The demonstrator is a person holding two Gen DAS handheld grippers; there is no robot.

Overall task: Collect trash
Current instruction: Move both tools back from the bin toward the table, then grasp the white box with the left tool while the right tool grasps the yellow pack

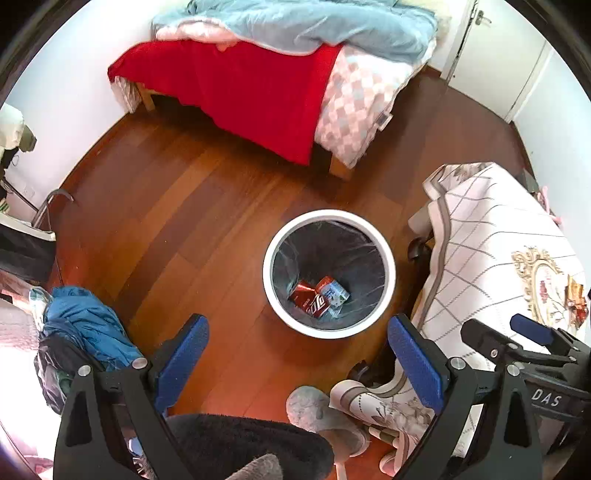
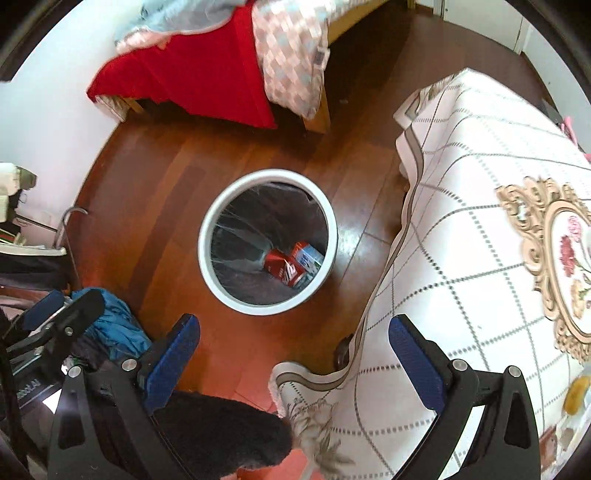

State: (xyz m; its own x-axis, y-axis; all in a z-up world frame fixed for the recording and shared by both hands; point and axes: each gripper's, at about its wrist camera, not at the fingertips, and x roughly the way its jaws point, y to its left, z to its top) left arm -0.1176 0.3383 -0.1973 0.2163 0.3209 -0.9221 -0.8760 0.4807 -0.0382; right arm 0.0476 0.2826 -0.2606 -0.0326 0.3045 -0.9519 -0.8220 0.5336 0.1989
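A round white plastic waste bin (image 1: 328,273) lined with a dark translucent bag is seen standing on the reddish-brown wooden plank floor (image 1: 177,229). At its bottom, a crushed red drink can (image 1: 309,297) is seen lying on its side, touching a small blue-and-white carton (image 1: 334,291) just beside it; the same pair is seen from the right wrist camera, the can (image 2: 286,267) against the carton (image 2: 308,258), within the bin (image 2: 267,242).

The left claw (image 1: 297,360) is held above the floor, its blue-padded fingers (image 1: 183,356) spread wide apart with nothing between them. The right claw (image 2: 293,360) is likewise held wide apart and empty, above the floor beside the bin.

To the right of the bin, a worktop draped in a white grid-patterned cloth with a floral medallion (image 2: 480,221) is seen, its hem hanging towards the floor. Beyond the bin, a wooden bed covered by a red blanket (image 1: 240,88) and a pale blue quilt (image 1: 295,26) is seen against the white wall. A crumpled blue garment (image 1: 88,325) is seen at the lower left, and a dark fuzzy fabric (image 1: 251,443) fills the lower edge between the fingers.
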